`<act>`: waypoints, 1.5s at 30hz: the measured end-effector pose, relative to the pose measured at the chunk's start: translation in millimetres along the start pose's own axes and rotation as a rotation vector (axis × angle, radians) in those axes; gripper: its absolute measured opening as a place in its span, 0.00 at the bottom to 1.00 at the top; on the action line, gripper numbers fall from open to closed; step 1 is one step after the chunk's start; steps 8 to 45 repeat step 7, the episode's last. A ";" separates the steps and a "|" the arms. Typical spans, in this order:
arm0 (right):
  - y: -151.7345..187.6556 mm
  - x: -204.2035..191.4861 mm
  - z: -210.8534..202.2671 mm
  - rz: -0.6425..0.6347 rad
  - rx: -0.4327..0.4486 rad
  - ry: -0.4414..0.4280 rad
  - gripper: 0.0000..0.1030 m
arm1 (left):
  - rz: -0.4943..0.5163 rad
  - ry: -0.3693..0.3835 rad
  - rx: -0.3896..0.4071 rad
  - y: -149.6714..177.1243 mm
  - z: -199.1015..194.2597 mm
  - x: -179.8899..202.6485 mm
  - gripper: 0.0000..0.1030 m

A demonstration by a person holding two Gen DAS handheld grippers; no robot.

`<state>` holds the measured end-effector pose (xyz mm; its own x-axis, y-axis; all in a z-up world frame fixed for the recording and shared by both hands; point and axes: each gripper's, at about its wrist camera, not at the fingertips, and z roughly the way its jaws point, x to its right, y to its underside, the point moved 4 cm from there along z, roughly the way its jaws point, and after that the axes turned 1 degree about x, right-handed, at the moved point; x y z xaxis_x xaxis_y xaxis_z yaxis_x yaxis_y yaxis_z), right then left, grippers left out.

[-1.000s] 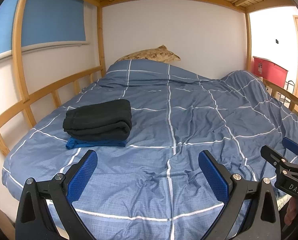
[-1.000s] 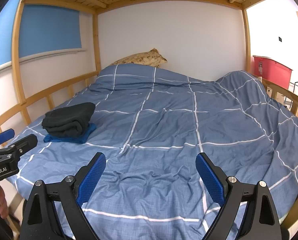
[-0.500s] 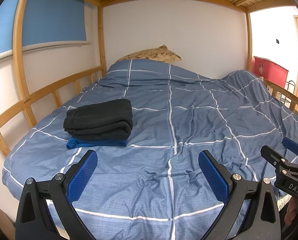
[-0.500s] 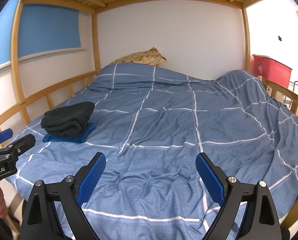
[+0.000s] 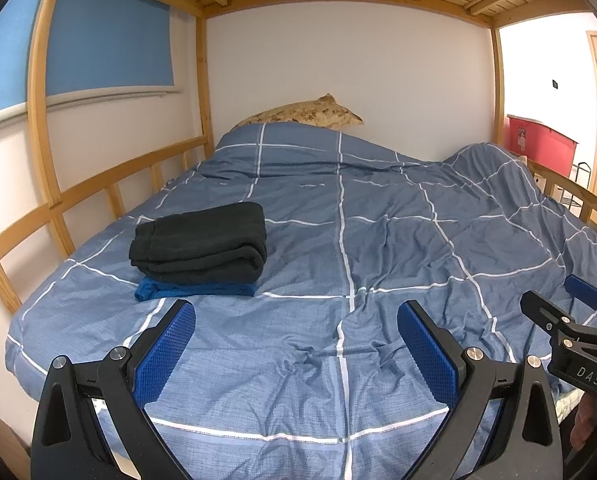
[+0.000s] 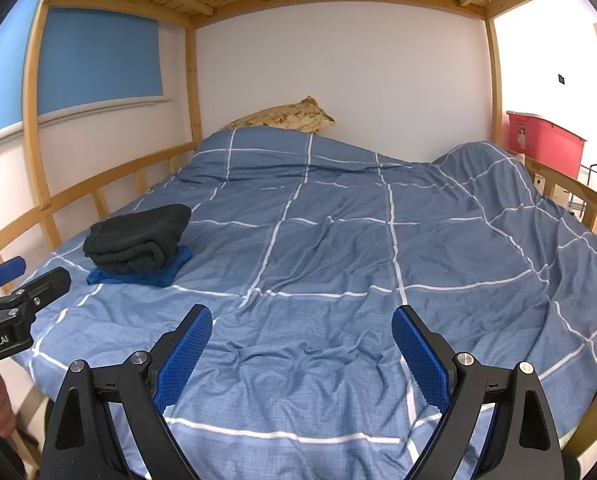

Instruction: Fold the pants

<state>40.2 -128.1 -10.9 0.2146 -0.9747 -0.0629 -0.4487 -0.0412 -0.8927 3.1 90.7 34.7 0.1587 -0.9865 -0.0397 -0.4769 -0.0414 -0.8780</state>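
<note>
Left wrist view: the black pants lie folded on a blue folded cloth, far left on the bed. The left gripper and right gripper are wide open, holding nothing. The folding looks done.

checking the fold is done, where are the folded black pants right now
The folded black pants lie on a folded blue garment on the blue checked duvet, on the bed's left side near the wooden side rail, both views.
</note>
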 end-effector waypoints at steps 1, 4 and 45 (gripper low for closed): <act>0.0 0.2 0.0 0.000 0.000 -0.001 0.89 | 0.002 -0.004 0.001 0.0 0.2 -0.7 1.00; -0.2 0.6 -0.1 0.000 0.001 0.000 0.89 | 0.012 -0.011 0.004 -0.7 -0.5 -0.4 1.00; -0.2 1.6 0.1 0.001 0.000 -0.001 0.89 | 0.017 -0.005 0.004 -1.1 -1.7 2.6 1.00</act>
